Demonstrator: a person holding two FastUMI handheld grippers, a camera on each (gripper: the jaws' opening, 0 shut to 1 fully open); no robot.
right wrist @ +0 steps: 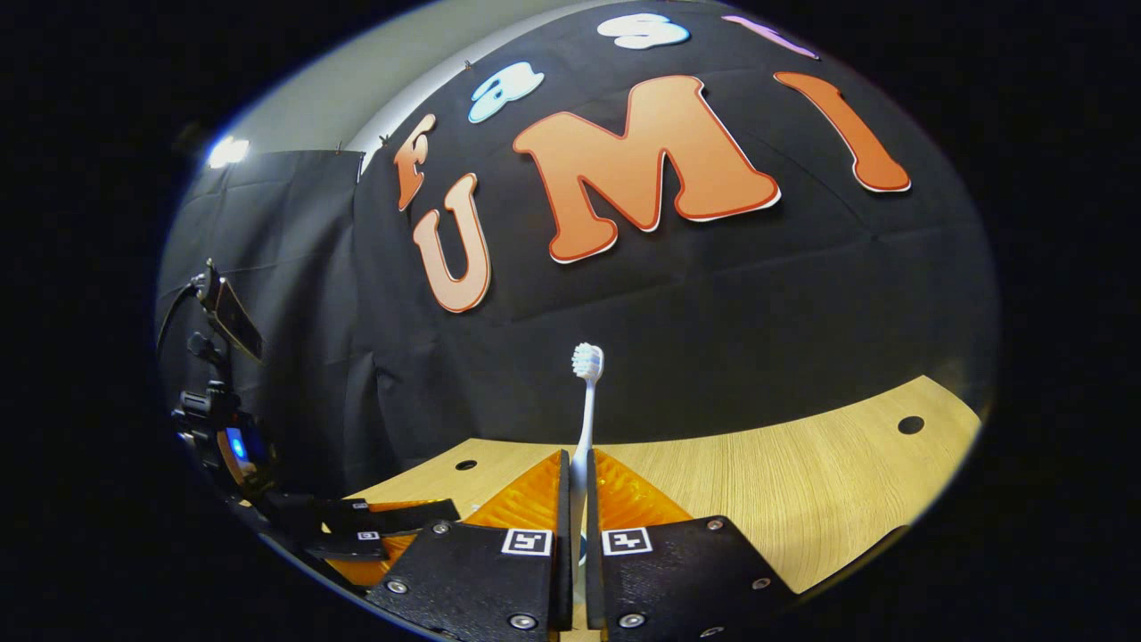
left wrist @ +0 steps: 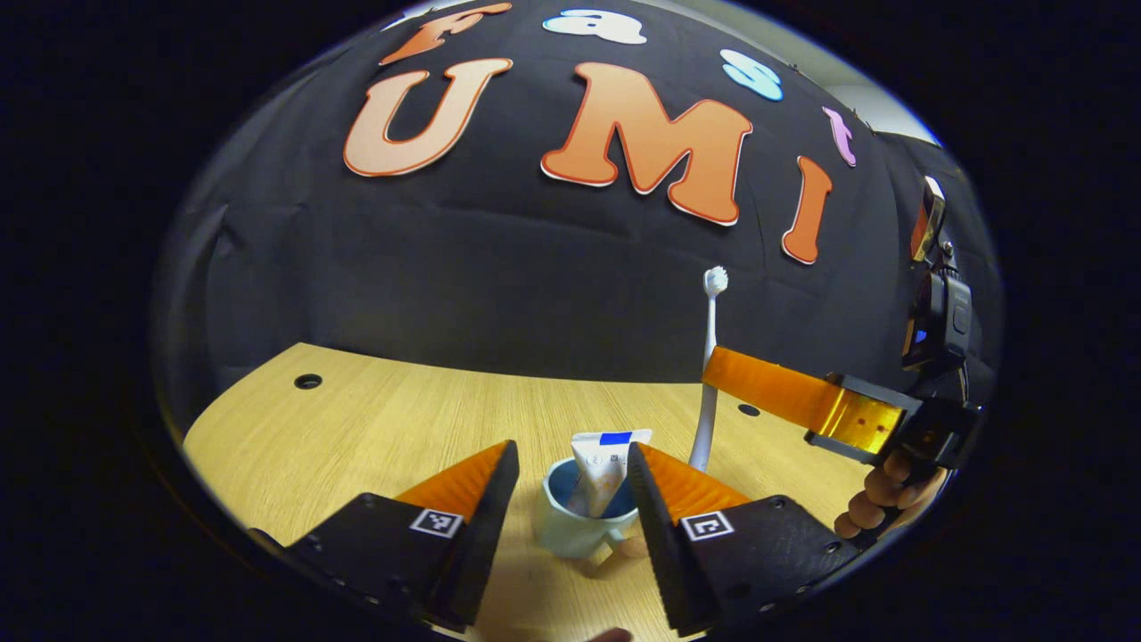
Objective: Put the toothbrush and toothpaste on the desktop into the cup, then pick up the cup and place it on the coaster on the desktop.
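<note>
Above the cup (left wrist: 584,526): toothbrush (right wrist: 585,419) insertion.
Right gripper (right wrist: 577,499) clamps the upright toothbrush; left gripper (left wrist: 570,499) stands wide around the cup (toothpaste (left wrist: 606,468) inside). Centre over the rim, lower vertically, then release.

A light wooden desktop (left wrist: 374,428) with round holes (left wrist: 307,382) meets a black cloth wall (left wrist: 499,276).

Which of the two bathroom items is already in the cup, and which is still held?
The toothpaste is the one in the cup, standing free. The toothbrush is upright, bristles up, clamped by the right gripper beside the cup.
</note>
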